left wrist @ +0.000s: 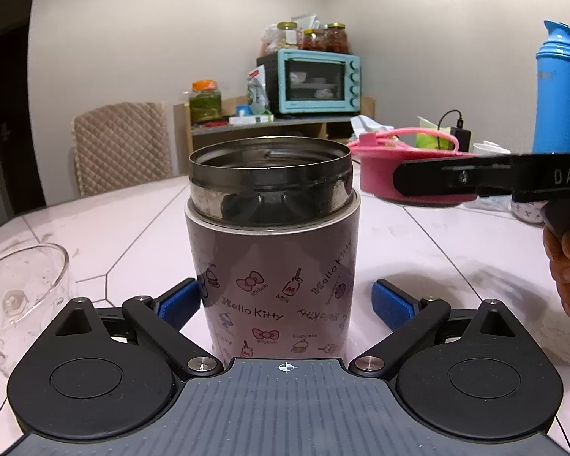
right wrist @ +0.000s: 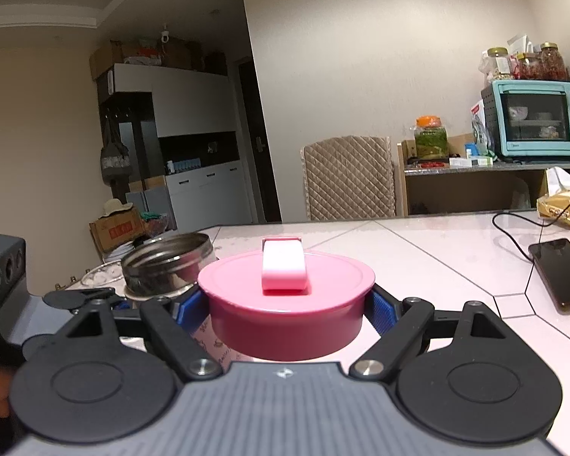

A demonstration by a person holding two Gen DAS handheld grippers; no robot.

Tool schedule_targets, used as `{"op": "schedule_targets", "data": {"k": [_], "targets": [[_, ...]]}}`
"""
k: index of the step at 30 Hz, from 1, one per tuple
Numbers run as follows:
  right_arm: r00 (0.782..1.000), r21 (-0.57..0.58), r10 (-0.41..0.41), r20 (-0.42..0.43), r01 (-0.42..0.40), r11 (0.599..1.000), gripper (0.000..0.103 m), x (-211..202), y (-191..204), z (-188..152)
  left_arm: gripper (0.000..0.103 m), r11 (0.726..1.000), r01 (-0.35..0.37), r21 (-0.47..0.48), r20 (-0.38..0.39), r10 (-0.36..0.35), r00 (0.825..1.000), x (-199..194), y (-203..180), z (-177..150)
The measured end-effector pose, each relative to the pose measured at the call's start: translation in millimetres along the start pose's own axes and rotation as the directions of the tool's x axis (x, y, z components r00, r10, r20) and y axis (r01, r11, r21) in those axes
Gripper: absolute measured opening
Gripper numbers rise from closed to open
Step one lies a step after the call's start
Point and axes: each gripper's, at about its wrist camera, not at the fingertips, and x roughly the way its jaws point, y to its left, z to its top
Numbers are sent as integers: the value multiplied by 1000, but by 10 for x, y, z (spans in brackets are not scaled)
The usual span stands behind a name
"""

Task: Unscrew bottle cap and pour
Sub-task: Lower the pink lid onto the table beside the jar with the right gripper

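Flask (left wrist: 273,243) upright mid-table, mouth bare, between spread left claw (left wrist: 285,300), pads apart from it; right claw (right wrist: 286,304) clamped on pink cap (right wrist: 286,296) aloft. Risk: unheld flask toppling if nudged; cap slipping, dropping onto table (left wrist: 436,235)

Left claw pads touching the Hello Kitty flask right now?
Apart. In the left wrist view the right blue pad stands clear of the Hello Kitty flask, with bare table showing between; the left claw is open around it.

The food flask (left wrist: 271,266) carries "Hello Kitty", "Ribbon", "Milk" and "Cupcake"; the right hand-held gripper (left wrist: 429,182) shows "DAS".
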Motion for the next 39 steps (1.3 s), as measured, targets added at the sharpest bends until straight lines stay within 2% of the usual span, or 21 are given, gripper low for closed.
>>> {"op": "schedule_targets", "data": {"k": [39], "targets": [[989, -24, -78, -128, 76, 997, 85, 110, 95, -176, 103, 999, 34, 35, -32, -33, 999, -109, -17, -66]]}}
